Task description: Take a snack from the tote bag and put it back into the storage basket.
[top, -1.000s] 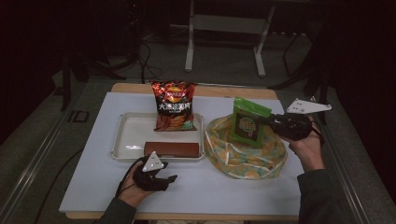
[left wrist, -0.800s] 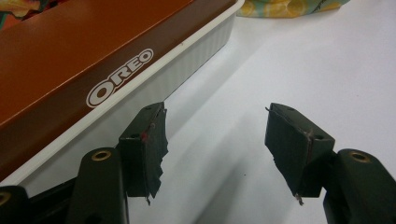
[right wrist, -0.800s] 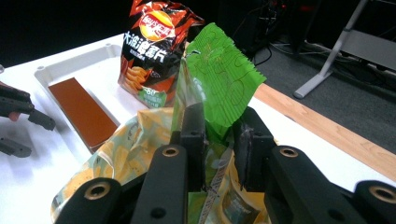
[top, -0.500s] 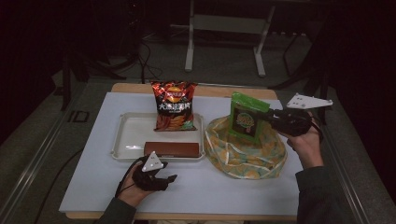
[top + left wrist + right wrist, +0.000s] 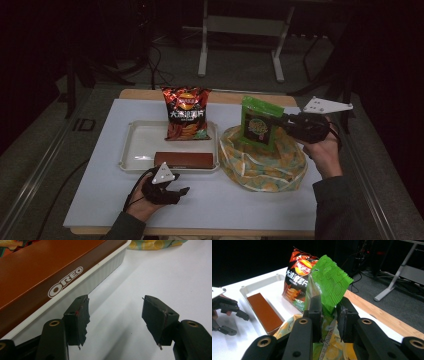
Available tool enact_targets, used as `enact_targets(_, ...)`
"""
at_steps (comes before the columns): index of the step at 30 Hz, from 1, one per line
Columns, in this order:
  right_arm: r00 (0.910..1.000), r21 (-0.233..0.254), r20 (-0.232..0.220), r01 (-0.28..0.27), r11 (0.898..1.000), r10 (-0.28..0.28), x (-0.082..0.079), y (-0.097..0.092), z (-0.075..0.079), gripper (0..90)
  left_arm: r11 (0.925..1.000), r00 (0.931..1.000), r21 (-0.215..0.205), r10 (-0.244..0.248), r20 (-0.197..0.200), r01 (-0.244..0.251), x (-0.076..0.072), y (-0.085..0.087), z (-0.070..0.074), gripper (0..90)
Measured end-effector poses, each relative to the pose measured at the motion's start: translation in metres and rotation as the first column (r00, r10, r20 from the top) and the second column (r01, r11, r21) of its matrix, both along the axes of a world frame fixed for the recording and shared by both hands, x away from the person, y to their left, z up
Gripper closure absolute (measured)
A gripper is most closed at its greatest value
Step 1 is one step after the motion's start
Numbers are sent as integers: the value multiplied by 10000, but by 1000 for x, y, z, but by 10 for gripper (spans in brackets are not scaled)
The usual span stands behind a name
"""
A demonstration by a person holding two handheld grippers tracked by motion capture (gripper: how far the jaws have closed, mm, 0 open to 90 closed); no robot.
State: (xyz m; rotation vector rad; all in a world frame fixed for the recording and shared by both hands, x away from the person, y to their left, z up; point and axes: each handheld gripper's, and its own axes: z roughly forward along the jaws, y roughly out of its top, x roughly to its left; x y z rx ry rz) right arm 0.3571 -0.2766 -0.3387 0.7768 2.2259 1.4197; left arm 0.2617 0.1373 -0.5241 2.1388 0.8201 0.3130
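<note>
My right gripper (image 5: 281, 123) (image 5: 328, 312) is shut on a green snack bag (image 5: 257, 127) (image 5: 329, 282), pinching its edge and holding it upright over a yellow-and-green patterned cloth bag (image 5: 262, 165) (image 5: 287, 327). A white tray (image 5: 140, 145) (image 5: 254, 287) holds a brown Oreo box (image 5: 184, 159) (image 5: 50, 272) (image 5: 264, 311) along its near edge. A red chips bag (image 5: 186, 114) (image 5: 298, 277) stands at the tray's far side. My left gripper (image 5: 180, 195) (image 5: 116, 312) rests on the table just in front of the tray wall (image 5: 100, 272), open with nothing between its jaws.
The pale table top (image 5: 240, 210) has bare room in front of the tray and the cloth bag. A wooden strip (image 5: 225, 96) runs along the far edge. Beyond it the dark floor holds a metal stand (image 5: 240, 45) and cables.
My right gripper has lifted slightly and carried the green snack bag a little to the left over the cloth bag. The left gripper has stayed put.
</note>
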Motion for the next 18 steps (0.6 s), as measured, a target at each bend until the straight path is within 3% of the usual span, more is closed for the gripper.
enact_targets(18,9986,-123,230,-471,9988,474,3,27,12,756,10000,10000,-23,-1,0,1,1,0,0,383)
